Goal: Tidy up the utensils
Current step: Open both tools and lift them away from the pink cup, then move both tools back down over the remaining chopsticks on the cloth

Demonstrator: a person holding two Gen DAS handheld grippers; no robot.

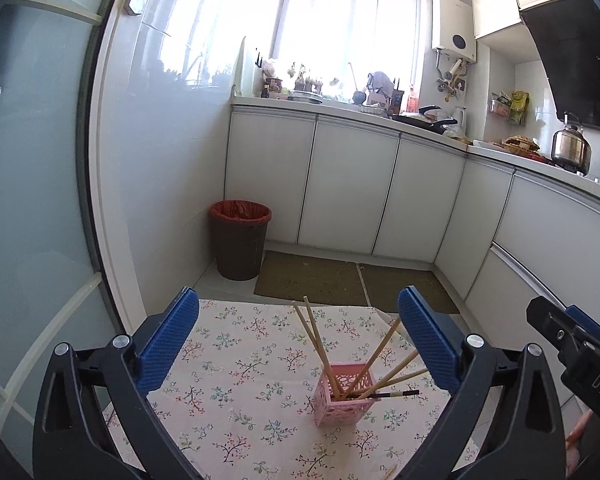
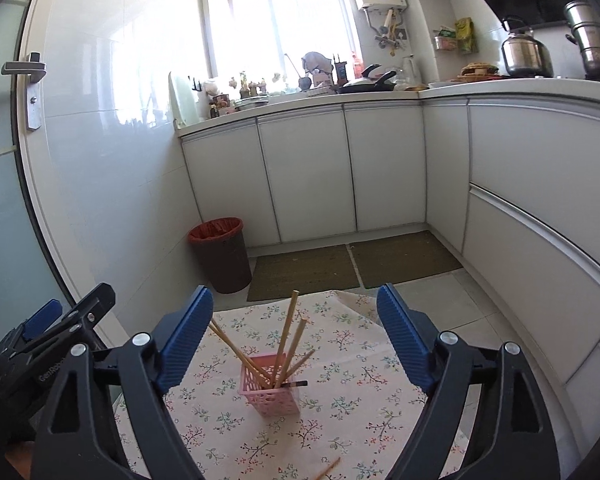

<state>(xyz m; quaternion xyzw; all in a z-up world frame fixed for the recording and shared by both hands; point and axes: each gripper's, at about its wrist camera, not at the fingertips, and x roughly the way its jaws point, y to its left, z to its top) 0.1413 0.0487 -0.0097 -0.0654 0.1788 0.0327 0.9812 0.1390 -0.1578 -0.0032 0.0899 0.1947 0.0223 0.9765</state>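
A pink lattice utensil holder [image 1: 346,398] stands on a floral tablecloth [image 1: 236,364]; it also shows in the right wrist view [image 2: 270,390]. Several wooden chopsticks [image 1: 314,340] lean out of it, also seen in the right wrist view [image 2: 288,332], with one dark-tipped stick across its rim. One loose chopstick [image 2: 327,468] lies on the cloth near the front edge. My left gripper [image 1: 298,336] is open and empty, above and behind the holder. My right gripper [image 2: 296,332] is open and empty, with the holder between its fingers in view.
A brown bin with a red liner [image 1: 240,238] stands on the floor by the wall. White cabinets [image 1: 352,184] run along the back and right, with two floor mats [image 1: 312,278] before them. A glass door [image 1: 32,160] is at the left.
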